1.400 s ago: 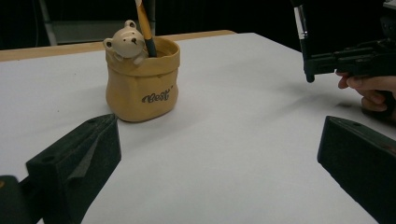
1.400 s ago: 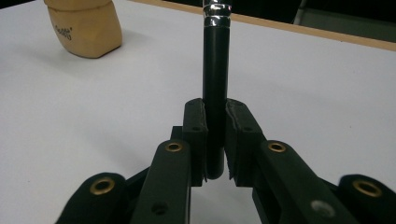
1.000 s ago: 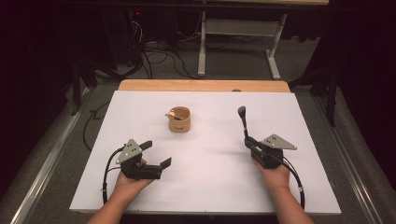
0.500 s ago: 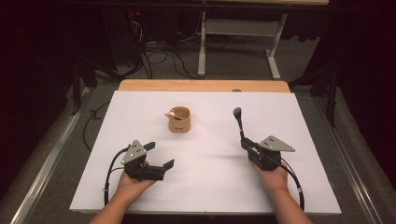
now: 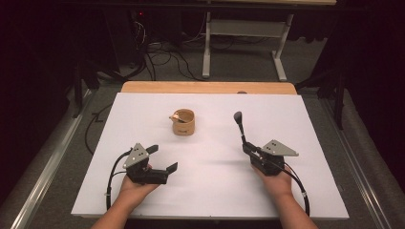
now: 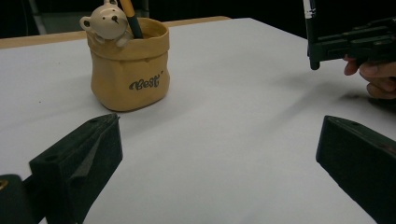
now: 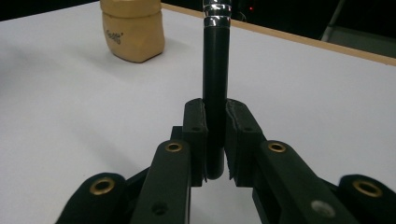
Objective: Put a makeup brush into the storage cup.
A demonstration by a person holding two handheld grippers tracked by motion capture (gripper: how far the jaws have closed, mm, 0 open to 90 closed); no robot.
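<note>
High view: white worktop [image 5: 210, 200], with a tan pen pot [image 5: 183, 122] standing upright toward the far middle. Left tongs [image 5: 162, 159] held low at the near left, jaws spread wide with nothing between them, well apart from the pot. Right tongs [image 5: 247, 149] at the near right, clamped on the lower end of a black pen [image 5: 240, 127] that rises tilted slightly toward the far side, its thicker tip uppermost. Pen well to the right of the pot, not touching it. Black cable trailing from each tool back toward the forearms.

Left gripper view: two black jaws standing far apart at the bottom corners, bare white sheet between. Pot [image 6: 127, 65] ahead at upper left, marked "Best", with a small bear figure [image 6: 105, 22] on its rim and a dark stick poking out beside it. Other hand [image 6: 373, 77] and its tool at upper right, raised just above the sheet.

Right gripper view: pads pressed against both sides of the pen [image 7: 215, 79], held upright between them, a silver band near its top. Pot [image 7: 133, 29] farther off at upper left, apart from the pen.
</note>
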